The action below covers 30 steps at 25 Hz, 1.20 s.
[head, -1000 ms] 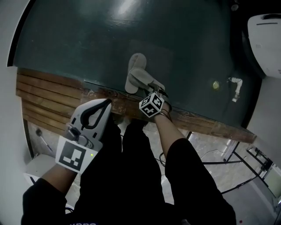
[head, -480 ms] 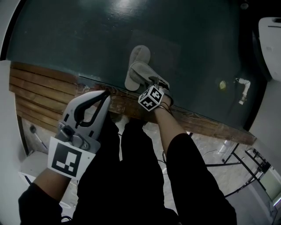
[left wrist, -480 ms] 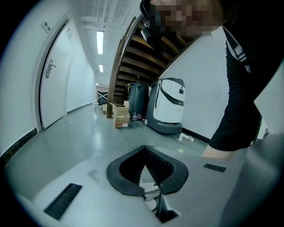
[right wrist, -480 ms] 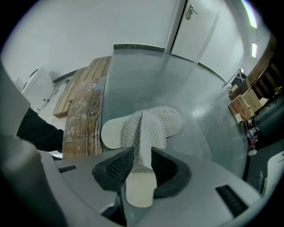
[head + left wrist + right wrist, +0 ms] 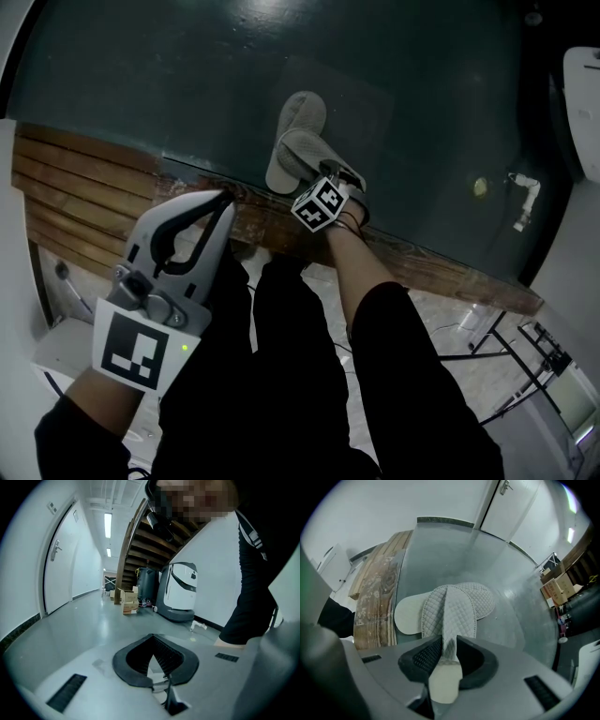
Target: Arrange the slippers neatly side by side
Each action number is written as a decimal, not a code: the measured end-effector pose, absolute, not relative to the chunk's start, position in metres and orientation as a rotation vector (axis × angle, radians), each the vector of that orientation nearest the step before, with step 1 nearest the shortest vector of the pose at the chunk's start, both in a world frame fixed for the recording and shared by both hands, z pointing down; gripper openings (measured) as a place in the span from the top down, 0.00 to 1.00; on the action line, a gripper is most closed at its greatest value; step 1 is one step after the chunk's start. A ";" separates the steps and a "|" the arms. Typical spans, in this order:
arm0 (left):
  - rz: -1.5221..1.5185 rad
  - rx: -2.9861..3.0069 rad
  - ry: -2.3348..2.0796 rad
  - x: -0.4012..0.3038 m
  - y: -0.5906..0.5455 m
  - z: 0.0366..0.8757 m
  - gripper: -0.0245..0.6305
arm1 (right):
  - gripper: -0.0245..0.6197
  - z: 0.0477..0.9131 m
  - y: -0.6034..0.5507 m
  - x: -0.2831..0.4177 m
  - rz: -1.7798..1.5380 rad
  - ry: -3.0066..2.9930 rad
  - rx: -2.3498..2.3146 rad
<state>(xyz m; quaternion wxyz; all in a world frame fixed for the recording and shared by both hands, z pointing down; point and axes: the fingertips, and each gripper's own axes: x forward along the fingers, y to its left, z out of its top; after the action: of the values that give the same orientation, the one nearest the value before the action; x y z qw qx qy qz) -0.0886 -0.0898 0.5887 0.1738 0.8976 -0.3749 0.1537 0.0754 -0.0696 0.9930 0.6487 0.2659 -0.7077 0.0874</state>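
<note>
Two grey quilted slippers are on the dark green floor. One slipper (image 5: pixel 300 117) (image 5: pixel 482 598) lies flat, its beige insole toward the wooden edge. The other slipper (image 5: pixel 314 155) (image 5: pixel 449 611) rests tilted across it, folded lengthwise. My right gripper (image 5: pixel 325 178) (image 5: pixel 449 651) is shut on this slipper's heel end, and the beige sole shows between the pads. My left gripper (image 5: pixel 223 199) (image 5: pixel 152 641) hangs over the wooden boards to the left, well away from both slippers. Its tips meet and it holds nothing.
Worn wooden boards (image 5: pixel 84 187) border the near side of the floor. A white pipe piece (image 5: pixel 525 197) and a small yellow object (image 5: pixel 480 187) lie to the right. The left gripper view shows a white cleaning machine (image 5: pixel 180 592), cardboard boxes (image 5: pixel 127 602) and a staircase (image 5: pixel 150 541).
My right gripper has carried its slipper slightly farther out, so it overlaps the flat slipper more. My left gripper has dropped a little to the left.
</note>
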 end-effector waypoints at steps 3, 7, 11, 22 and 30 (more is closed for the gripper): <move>0.433 2.537 -1.050 -0.086 -0.087 0.591 0.96 | 0.93 0.993 -0.072 0.078 0.200 -1.602 0.624; 0.431 2.529 -1.045 -0.085 -0.084 0.592 0.96 | 0.95 0.989 -0.073 0.080 0.216 -1.602 0.628; 0.413 2.521 -1.071 -0.085 -0.087 0.588 0.96 | 0.95 0.975 -0.079 0.092 0.359 -1.600 0.750; 0.376 2.532 -1.040 -0.072 -0.085 0.571 0.96 | 0.95 0.968 -0.099 0.142 1.212 -1.378 1.368; 0.414 2.523 -1.021 -0.076 -0.076 0.582 0.96 | 0.95 0.991 -0.111 0.145 1.338 -1.263 1.458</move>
<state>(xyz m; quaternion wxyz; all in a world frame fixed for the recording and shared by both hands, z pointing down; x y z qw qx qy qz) -0.0763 -0.0756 0.5816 0.1932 0.8992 -0.3639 0.1474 0.1451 -0.1107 0.9907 0.3867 0.5726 -0.4963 0.5256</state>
